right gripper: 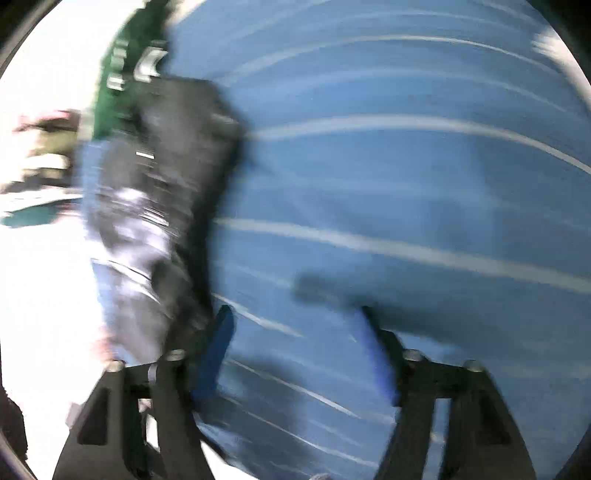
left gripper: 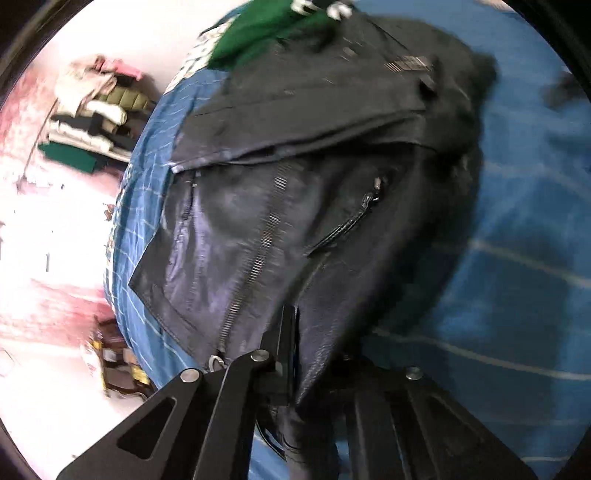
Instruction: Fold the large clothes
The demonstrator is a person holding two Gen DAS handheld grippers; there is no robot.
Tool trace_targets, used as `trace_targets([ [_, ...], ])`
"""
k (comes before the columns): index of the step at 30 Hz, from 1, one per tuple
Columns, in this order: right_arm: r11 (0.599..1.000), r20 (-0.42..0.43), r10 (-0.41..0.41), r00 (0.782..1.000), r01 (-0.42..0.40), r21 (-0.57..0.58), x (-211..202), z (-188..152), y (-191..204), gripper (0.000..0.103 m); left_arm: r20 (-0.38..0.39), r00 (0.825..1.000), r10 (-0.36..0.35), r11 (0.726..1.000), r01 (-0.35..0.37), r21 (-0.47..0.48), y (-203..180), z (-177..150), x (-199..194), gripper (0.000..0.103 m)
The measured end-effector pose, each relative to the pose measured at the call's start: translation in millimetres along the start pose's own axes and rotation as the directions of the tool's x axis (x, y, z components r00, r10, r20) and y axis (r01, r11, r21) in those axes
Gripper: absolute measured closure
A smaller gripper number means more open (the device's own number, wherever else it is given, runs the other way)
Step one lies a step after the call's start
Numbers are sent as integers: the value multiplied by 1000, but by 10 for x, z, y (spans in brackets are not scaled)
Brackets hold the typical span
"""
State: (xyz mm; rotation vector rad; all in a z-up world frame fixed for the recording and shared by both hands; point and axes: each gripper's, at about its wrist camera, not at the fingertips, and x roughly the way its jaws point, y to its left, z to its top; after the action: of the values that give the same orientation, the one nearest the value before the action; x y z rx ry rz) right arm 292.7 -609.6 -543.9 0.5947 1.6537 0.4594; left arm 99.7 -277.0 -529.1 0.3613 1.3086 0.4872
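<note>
A black leather jacket [left gripper: 295,192] with metal zips lies on a blue checked bedsheet [left gripper: 517,229], its upper part folded over. My left gripper [left gripper: 295,332] is shut on the jacket's near edge, which drapes over its fingers. In the blurred right wrist view the same jacket [right gripper: 162,206] lies at the left on the sheet [right gripper: 388,184]. My right gripper [right gripper: 299,332] is open and empty above the bare sheet, just right of the jacket.
A green garment with white letters [left gripper: 266,29] lies at the jacket's far end; it also shows in the right wrist view [right gripper: 122,74]. A stack of folded clothes [left gripper: 96,114] stands beyond the bed's left edge. Dark objects [left gripper: 118,365] lie on the bright floor.
</note>
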Motion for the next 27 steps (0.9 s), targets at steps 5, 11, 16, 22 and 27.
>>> trace_targets([
  [5, 962, -13, 270, 963, -270, 39, 533, 313, 298, 23, 55, 998, -17, 999, 19, -30, 383, 86, -151, 99],
  [11, 931, 0, 337, 941, -334, 146, 864, 347, 677, 72, 50, 994, -99, 994, 101, -47, 620, 153, -142, 99],
  [16, 963, 67, 252, 965, -257, 82, 331, 265, 1301, 76, 39, 970, -239, 963, 242, -118, 1101, 224, -97, 99],
  [22, 995, 74, 82, 994, -78, -58, 62, 182, 2522, 76, 29, 910, -413, 887, 409, -216, 1950, 349, 150, 93],
  [27, 993, 61, -62, 996, 67, -94, 586, 265, 3493, 76, 1, 817, -576, 745, 526, -411, 2646, 442, 787, 93],
])
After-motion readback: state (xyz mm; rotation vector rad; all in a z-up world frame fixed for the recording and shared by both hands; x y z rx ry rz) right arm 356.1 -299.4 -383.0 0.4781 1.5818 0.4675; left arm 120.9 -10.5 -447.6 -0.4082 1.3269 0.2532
